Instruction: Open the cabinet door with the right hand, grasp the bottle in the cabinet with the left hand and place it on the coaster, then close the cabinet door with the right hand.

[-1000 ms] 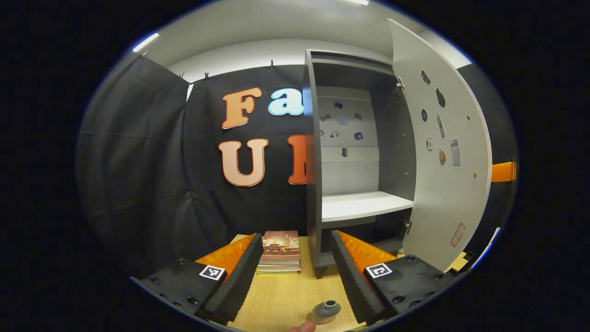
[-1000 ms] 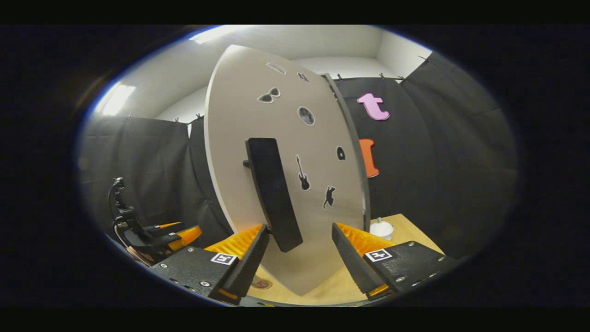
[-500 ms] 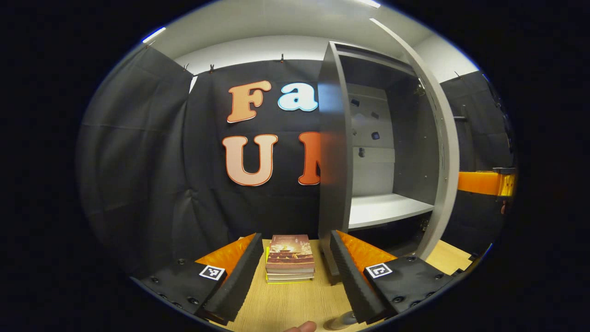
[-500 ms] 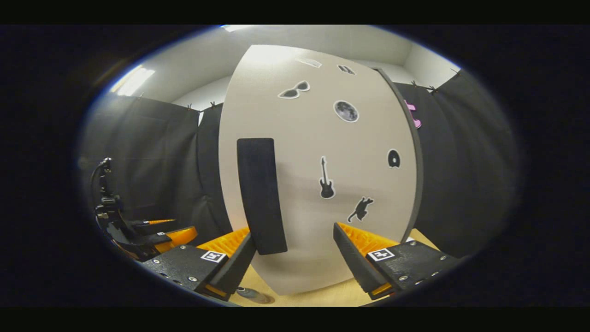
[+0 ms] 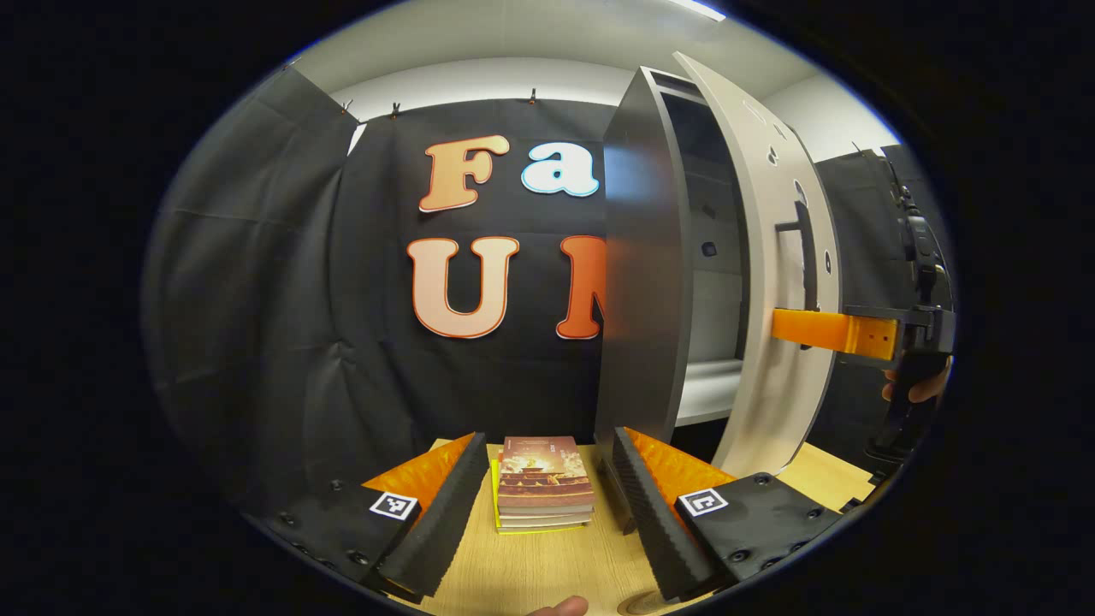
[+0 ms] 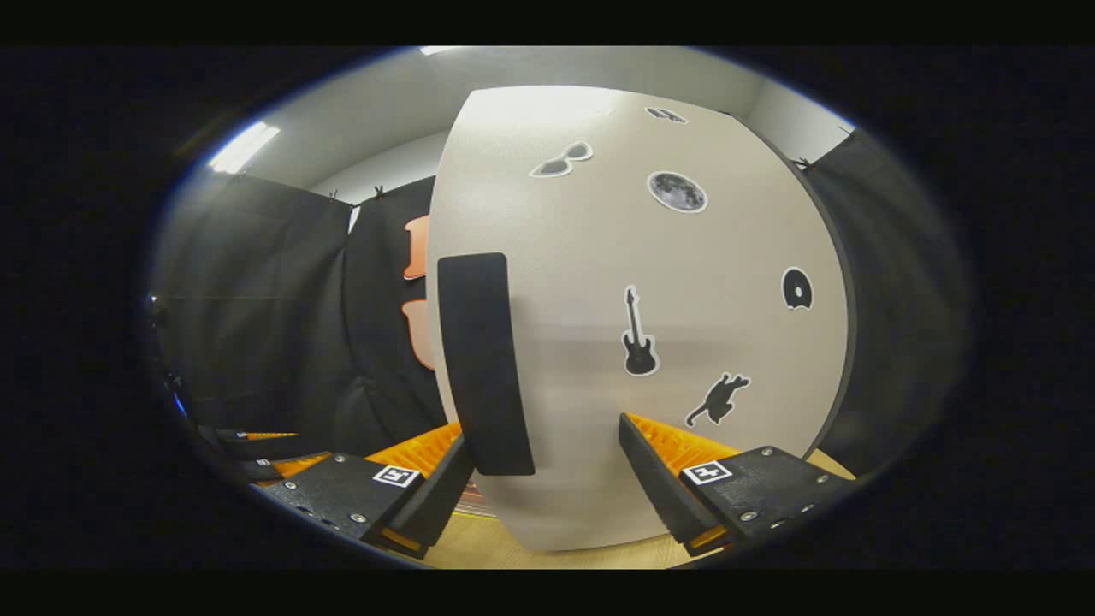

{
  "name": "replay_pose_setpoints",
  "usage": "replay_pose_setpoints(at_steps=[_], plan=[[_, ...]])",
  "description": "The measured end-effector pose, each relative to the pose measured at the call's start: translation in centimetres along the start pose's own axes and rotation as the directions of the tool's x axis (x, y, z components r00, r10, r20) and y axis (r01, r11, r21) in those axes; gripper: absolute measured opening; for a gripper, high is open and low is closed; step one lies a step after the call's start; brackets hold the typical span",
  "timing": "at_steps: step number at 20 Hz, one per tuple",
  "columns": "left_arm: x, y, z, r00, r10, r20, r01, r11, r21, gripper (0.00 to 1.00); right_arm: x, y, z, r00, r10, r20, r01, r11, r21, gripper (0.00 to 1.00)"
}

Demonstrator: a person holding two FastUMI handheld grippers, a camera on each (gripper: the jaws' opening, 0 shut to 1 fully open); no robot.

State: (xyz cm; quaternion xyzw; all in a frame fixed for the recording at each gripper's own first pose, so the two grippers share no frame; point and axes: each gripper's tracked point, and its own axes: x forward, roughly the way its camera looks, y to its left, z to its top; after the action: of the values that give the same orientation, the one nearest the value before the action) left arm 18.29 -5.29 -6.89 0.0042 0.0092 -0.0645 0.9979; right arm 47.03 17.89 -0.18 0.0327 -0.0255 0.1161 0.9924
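Observation:
The grey cabinet stands at the right of the left gripper view, its pale door swung most of the way in, leaving a narrow gap onto a white shelf. My right gripper is open against the door's sticker-covered face, with the black handle beside its left finger. From the left gripper view, the right gripper reaches the door at handle height, with a hand behind it. My left gripper is open over the wooden table, holding nothing.
A stack of books lies on the table just left of the cabinet, between my left gripper's fingers in that view. A fingertip shows at the bottom edge. The left gripper sits low at the left of the right gripper view.
The door has swung from wide open to nearly shut, pushed by the right gripper. The left gripper has drawn back and turned left; the bottle slid out of its bottom edge.

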Motion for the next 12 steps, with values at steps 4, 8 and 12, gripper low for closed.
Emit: replay_pose_setpoints(at_steps=[4,8,12], plan=[[2.3,0.3,-0.6,0.999,-0.037,-0.007,0.037,0.999,-0.016,0.95,1.6,-0.6,0.0,0.998,-0.065,0.014,0.065,0.998,-0.014,0.96],[3.5,1.1,-1.4,0.999,-0.038,-0.018,0.038,0.999,-0.034,0.95,3.2,-1.4,-0.6,0.992,-0.124,0.028,0.125,0.992,-0.024,0.99],[4.3,1.3,-1.8,0.999,-0.028,-0.029,0.027,0.999,-0.047,0.95,4.1,-1.7,-0.8,0.988,-0.151,0.041,0.152,0.988,-0.035,0.96]])
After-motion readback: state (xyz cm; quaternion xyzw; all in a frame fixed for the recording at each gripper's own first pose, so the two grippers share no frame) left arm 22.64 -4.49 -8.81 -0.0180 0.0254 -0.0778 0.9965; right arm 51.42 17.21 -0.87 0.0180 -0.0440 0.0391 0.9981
